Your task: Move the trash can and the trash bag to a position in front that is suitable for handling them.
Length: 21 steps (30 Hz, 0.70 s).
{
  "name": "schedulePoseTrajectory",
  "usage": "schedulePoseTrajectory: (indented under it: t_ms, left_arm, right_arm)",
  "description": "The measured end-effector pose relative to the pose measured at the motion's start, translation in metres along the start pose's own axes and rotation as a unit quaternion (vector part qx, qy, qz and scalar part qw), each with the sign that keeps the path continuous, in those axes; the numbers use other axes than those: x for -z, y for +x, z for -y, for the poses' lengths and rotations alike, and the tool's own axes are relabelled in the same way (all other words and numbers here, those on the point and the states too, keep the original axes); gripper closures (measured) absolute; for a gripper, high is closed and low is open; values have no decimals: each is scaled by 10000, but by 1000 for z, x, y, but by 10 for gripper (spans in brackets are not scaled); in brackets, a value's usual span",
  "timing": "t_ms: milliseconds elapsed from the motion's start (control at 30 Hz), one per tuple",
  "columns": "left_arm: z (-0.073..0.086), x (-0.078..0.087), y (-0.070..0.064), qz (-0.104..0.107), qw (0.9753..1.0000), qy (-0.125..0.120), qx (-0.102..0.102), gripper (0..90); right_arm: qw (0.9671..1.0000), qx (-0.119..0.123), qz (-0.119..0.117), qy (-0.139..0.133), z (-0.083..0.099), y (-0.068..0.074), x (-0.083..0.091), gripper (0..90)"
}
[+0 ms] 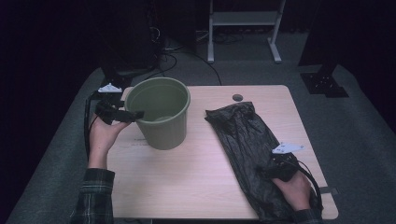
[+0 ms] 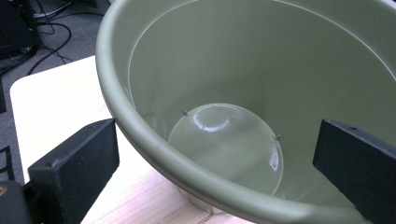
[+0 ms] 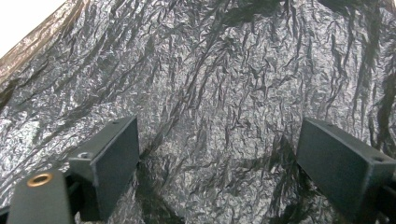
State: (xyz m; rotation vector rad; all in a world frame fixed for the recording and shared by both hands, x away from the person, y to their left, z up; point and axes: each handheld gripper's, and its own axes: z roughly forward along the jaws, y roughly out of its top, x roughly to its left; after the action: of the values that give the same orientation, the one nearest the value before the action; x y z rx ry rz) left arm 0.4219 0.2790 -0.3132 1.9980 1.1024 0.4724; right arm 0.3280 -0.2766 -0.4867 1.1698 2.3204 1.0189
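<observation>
Your left gripper sits at the bucket's nine o'clock rim, jaws spread wide astride the wall, gripping nothing. Your right gripper hovers low over the black bag, jaws gaping, bag lying at the bucket's three o'clock on the table.

Left gripper fingers spread wide; right gripper likewise.

Green bucket blocking table at 10 o'clock, black plastic bag covering 3-to-5 o'clock strip, bare passage between them from 12 to 6 o'clock.
</observation>
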Motion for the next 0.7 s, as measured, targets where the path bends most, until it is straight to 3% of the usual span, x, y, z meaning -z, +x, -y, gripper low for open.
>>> schedulePoseTrajectory:
  t_ms: [233,300,700]
  left_arm:
    - [0,-4,1,86,9999,27,86,0]
    - [0,-4,-1,43,10000,24,61,0]
    - [1,-6,-18,235,9997,0,-44,0]
  right_arm:
    - [10000,6,-1,-2,0,0,0,123]
    - [10000,5,-2,-1,0,0,0,123]
    - [10000,2,1,-1,0,0,0,124]
